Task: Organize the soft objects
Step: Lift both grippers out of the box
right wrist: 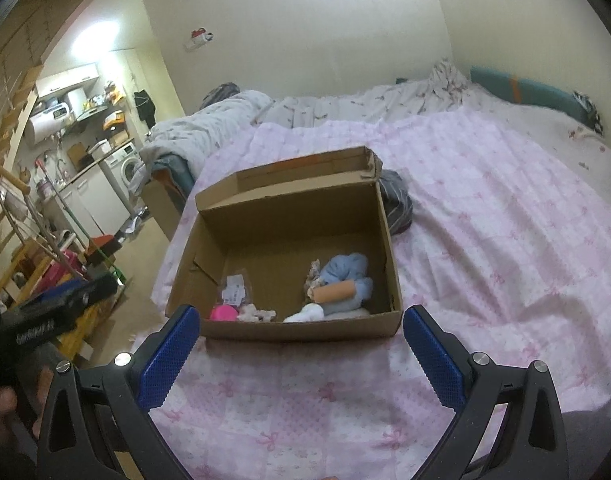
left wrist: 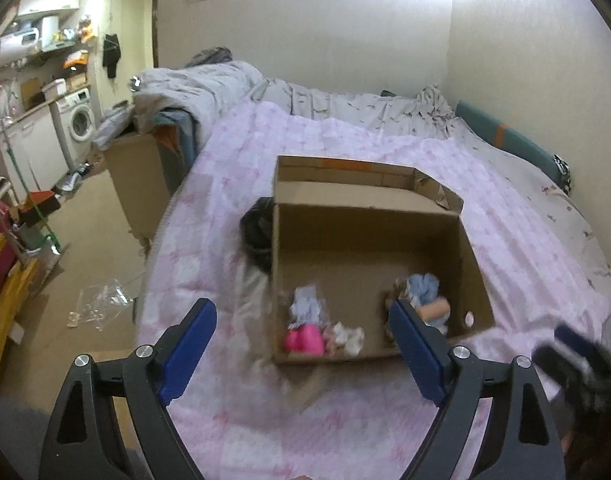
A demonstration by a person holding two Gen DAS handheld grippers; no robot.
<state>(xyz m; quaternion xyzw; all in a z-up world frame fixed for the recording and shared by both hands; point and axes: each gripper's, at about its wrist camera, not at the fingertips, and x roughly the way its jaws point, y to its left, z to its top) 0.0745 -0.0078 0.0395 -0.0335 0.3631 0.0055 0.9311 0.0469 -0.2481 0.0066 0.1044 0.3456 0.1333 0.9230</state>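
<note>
We hold both tools over the bed's pink quilt [right wrist: 485, 240], the open cardboard box [right wrist: 289, 328] straight ahead of them. Inside it, ahead of the right tool [right wrist: 301, 354], lie a blue cloth bundle [right wrist: 343, 266], a tan roll [right wrist: 333, 292] and a pink item [right wrist: 222, 314]. The left tool [left wrist: 303, 350] and the right both gape wide, empty.

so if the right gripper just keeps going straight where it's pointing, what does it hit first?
Likely the near wall of the cardboard box, which sits dead ahead between the open fingers of the right gripper. Only pink bedspread lies before it. Depth is uncertain; it could touch the bedspread first.
</note>
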